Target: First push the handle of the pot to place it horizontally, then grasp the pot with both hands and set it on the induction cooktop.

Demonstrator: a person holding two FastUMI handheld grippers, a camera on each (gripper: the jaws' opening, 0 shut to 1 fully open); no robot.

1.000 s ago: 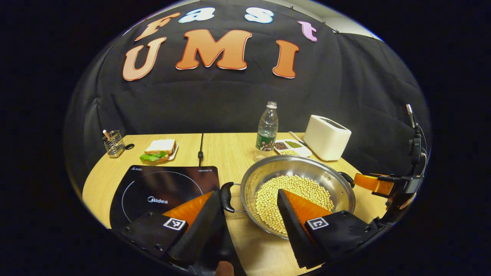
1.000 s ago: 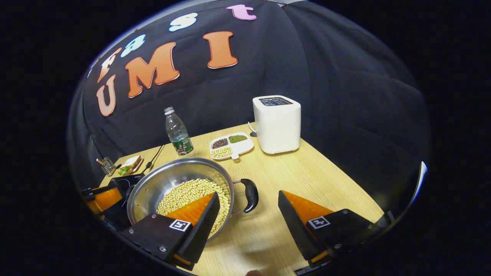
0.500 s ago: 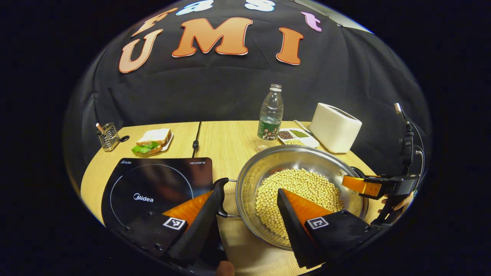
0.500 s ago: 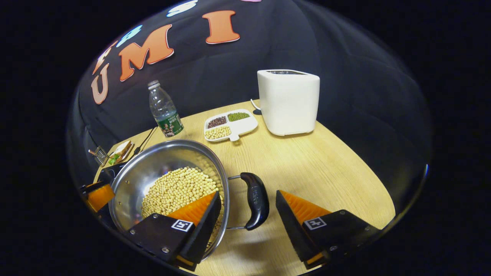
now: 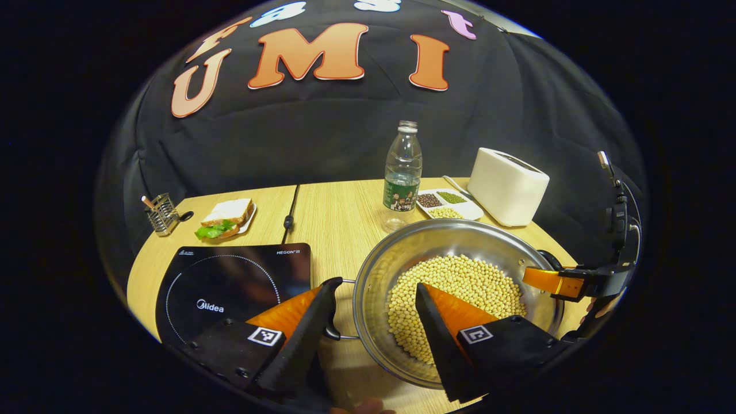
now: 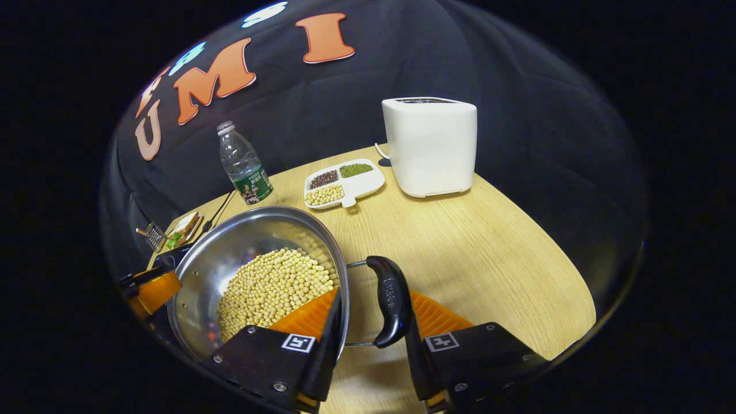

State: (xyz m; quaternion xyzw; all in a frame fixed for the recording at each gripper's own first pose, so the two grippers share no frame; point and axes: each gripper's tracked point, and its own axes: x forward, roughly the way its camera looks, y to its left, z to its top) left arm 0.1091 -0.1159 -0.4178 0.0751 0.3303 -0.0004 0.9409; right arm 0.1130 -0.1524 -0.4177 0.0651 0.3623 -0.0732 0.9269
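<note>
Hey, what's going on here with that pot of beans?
A person is working two handheld grippers around a steel pot full of beans. The right gripper is closing around the pot's right handle. The left gripper is open around the left handle. The pot sits on the table, beside the induction cooktop, not yet on it.

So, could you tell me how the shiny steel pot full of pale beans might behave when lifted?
The shiny steel pot probably feels heavy, given its deep layer of pale beans. Tilting would likely shift those loose beans. Its wire-mounted black handle may swivel, so a level two-sided lift seems wise.
</note>
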